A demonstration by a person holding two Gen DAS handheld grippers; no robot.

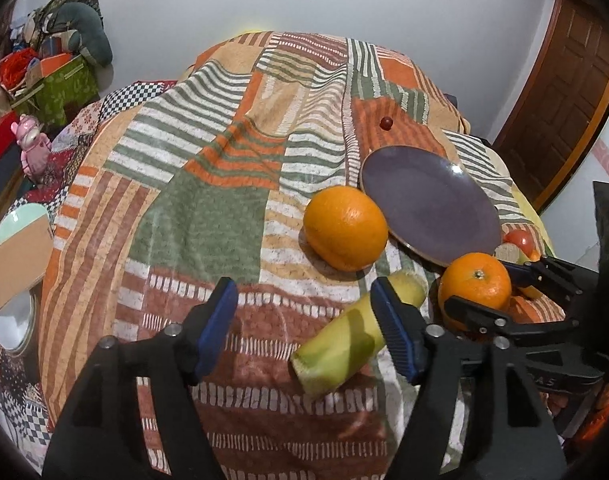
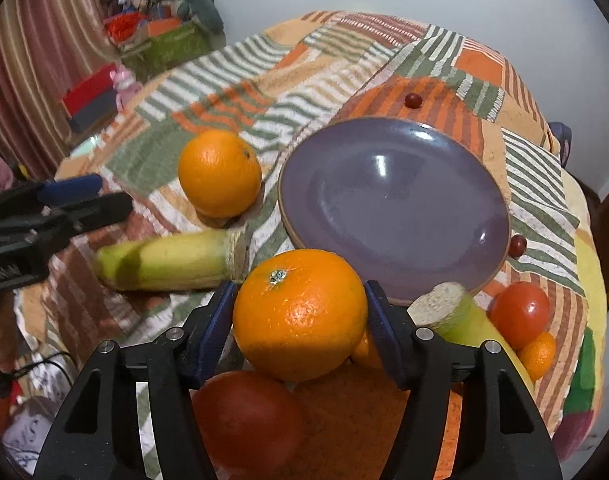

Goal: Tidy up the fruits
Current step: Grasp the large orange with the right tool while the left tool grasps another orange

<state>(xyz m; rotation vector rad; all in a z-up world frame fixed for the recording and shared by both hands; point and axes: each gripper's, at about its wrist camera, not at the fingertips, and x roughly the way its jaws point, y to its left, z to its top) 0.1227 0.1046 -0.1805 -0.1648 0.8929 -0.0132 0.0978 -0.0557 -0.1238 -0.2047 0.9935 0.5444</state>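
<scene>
My right gripper (image 2: 300, 294) is shut on a large orange (image 2: 300, 332), both blue pads pressing its sides; the fruit rests on a pile just in front of the empty purple plate (image 2: 392, 200). My left gripper (image 1: 306, 314) stands open low over the bedspread. A husked corn cob (image 1: 344, 348) lies slanted under its right finger, no pad pressing it. A second orange (image 1: 344, 228) sits beyond the left gripper's fingertips, against the plate's (image 1: 428, 204) left edge. The left wrist view shows the right gripper (image 1: 478, 286) around the held orange (image 1: 474, 280).
The pile holds a big tomato (image 2: 248, 420), another tomato (image 2: 520, 312), a small mandarin (image 2: 538, 354) and a second corn cob (image 2: 452, 312). Two small dark red fruits (image 2: 413, 100) lie behind and right of the plate. Everything rests on a patchwork bedspread (image 1: 208, 208); boxes (image 1: 56, 84) stand far left.
</scene>
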